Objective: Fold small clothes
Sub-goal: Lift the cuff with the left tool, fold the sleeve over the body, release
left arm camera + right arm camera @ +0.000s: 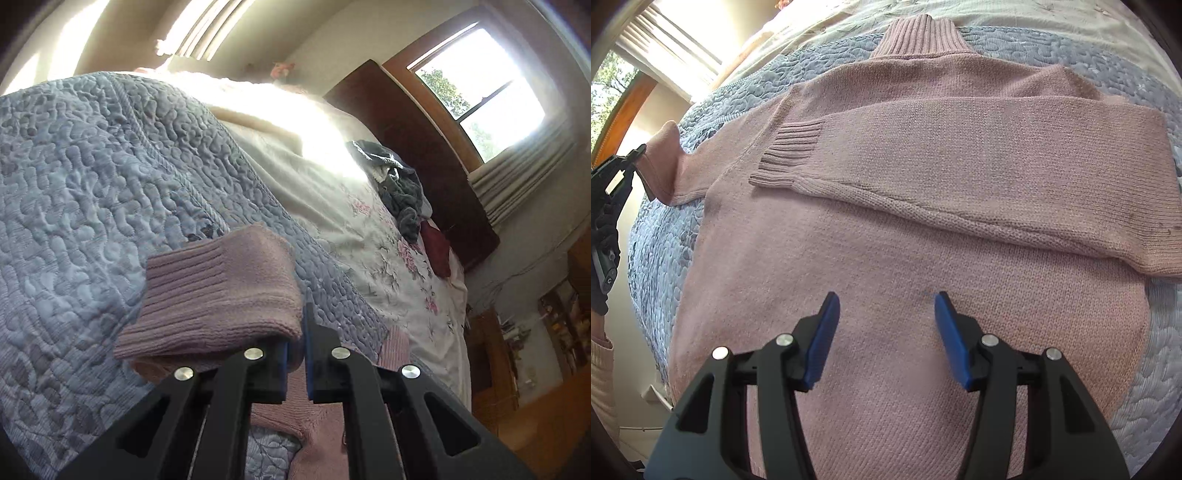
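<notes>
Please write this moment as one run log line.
left gripper: shut on sweater sleeve | right gripper: open above sweater | other sleeve: folded across

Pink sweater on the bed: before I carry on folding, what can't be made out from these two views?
- Left wrist: where the fingers pinch the pink sweater sleeve is hidden by the draped cuff.
- Right wrist: the sweater hem is cut off by the bottom edge, behind the right gripper.
- Right wrist: the left gripper is cropped at the picture's left rim.
- Left wrist: the clothes pile is too small to sort; sun glare washes out the sheet.
</notes>
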